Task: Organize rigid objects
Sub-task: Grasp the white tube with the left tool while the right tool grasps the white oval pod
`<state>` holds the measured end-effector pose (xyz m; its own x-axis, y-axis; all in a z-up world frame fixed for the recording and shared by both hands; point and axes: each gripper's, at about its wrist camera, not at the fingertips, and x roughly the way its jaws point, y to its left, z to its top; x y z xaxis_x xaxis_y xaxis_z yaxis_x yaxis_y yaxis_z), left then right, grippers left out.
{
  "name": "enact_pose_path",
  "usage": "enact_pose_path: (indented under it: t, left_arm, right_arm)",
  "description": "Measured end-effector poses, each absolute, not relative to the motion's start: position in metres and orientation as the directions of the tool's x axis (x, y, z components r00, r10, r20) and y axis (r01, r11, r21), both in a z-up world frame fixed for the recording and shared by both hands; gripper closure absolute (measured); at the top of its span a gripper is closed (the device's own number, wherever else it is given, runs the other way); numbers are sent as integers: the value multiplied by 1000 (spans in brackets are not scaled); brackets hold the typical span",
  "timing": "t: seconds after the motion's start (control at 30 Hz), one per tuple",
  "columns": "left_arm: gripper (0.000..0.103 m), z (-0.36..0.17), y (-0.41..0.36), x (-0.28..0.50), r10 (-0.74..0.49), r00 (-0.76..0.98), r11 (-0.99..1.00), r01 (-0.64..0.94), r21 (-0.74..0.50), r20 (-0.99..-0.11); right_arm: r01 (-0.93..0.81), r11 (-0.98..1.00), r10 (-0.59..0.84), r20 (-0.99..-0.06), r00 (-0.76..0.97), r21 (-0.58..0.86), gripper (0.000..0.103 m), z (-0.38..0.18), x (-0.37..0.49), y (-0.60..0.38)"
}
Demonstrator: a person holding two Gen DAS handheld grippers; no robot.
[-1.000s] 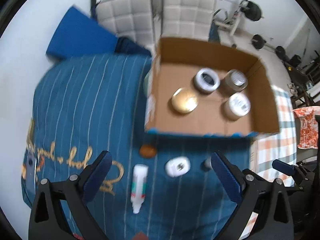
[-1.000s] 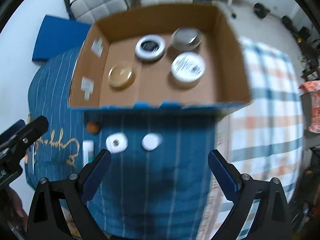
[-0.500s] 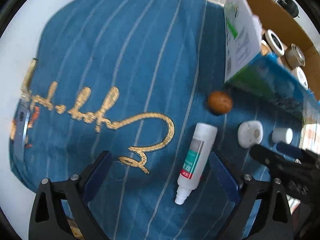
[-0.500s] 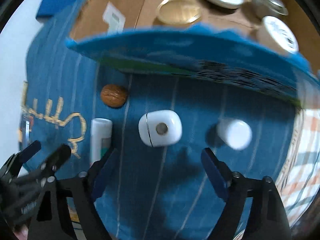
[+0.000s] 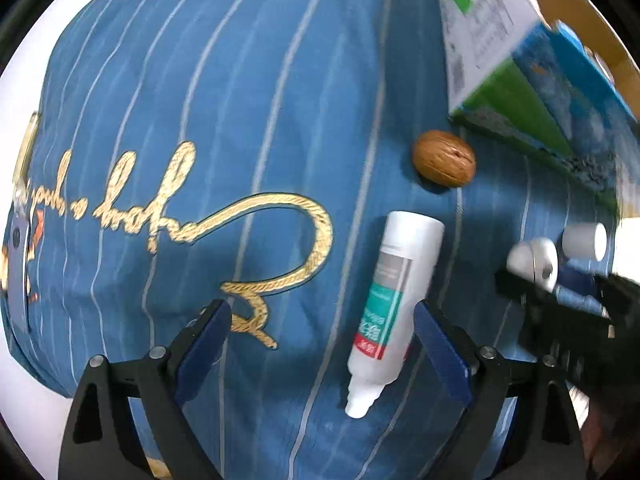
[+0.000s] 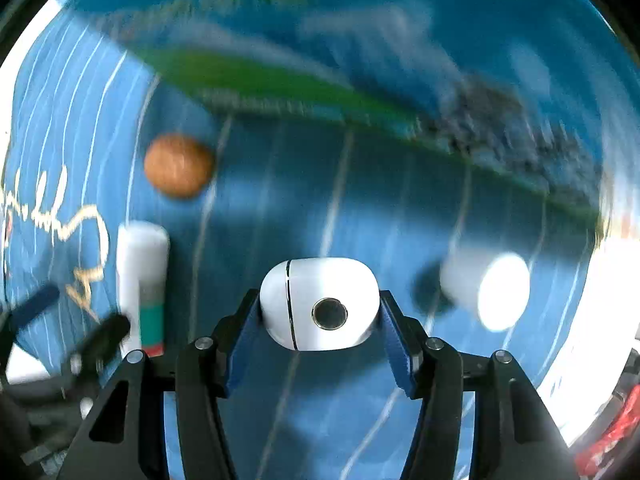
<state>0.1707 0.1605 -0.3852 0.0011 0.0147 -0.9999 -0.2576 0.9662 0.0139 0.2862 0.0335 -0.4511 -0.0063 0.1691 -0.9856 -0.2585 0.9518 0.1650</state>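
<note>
My right gripper (image 6: pixel 319 312) is shut on a white rounded case (image 6: pixel 320 302) with a dark round button, on the blue striped cloth (image 6: pixel 360 200). My left gripper (image 5: pixel 322 330) is open, low over the cloth, with a white squeeze bottle (image 5: pixel 394 304) lying just inside its right finger. A brown walnut (image 5: pixel 444 158) lies beyond the bottle, near the box. A small white cylinder (image 6: pixel 488 290) lies right of the case. The case also shows in the left wrist view (image 5: pixel 534 262), held by the right gripper.
The cardboard box (image 5: pixel 532 64) with blue and green printed sides stands close at the back right; its wall (image 6: pixel 360 60) fills the top of the right wrist view. Gold embroidery (image 5: pixel 240 220) marks the cloth. The cloth's edge drops off at left.
Both grippers dropped closer to the cloth. My right gripper moved forward around the white case and closed on it. My left gripper neared the bottle.
</note>
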Motion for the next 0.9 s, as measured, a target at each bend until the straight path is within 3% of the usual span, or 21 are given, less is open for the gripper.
enact_pose_path:
  t: [0.07, 0.13, 0.17, 0.33, 0.6, 0.73, 0.9]
  left_arm:
    - [11, -392, 151, 172, 17, -9, 973, -232, 19, -1000]
    - [22, -401, 141, 177, 16, -21, 979, -205, 20, -1000]
    - [39, -406, 136, 178, 11, -32, 981, -194, 17, -999]
    - [73, -412, 108, 183, 3, -35, 992, -125, 7, -999]
    - [72, -409, 71, 129, -39, -95, 995, -91, -31, -995]
    - [69, -409, 56, 124, -4, -81, 996, -86, 3, -997]
    - [73, -405, 32, 133, 0, -72, 997, -82, 6, -997]
  right_arm:
    - [-250, 953, 168, -985, -32, 170, 43, -456, 273, 28]
    - [-231, 959, 158, -987, -44, 164, 43, -462, 258, 18]
    - [-224, 960, 160, -986, -50, 167, 43, -464, 253, 14]
    - [-190, 969, 151, -986, -66, 161, 43, -465, 235, -8]
    - [-160, 975, 137, -986, -96, 151, 43, -464, 205, -57]
    - [-151, 978, 127, -986, -111, 143, 43, -471, 199, -69]
    - [-187, 978, 77, -992, -101, 95, 43, -471, 199, -48]
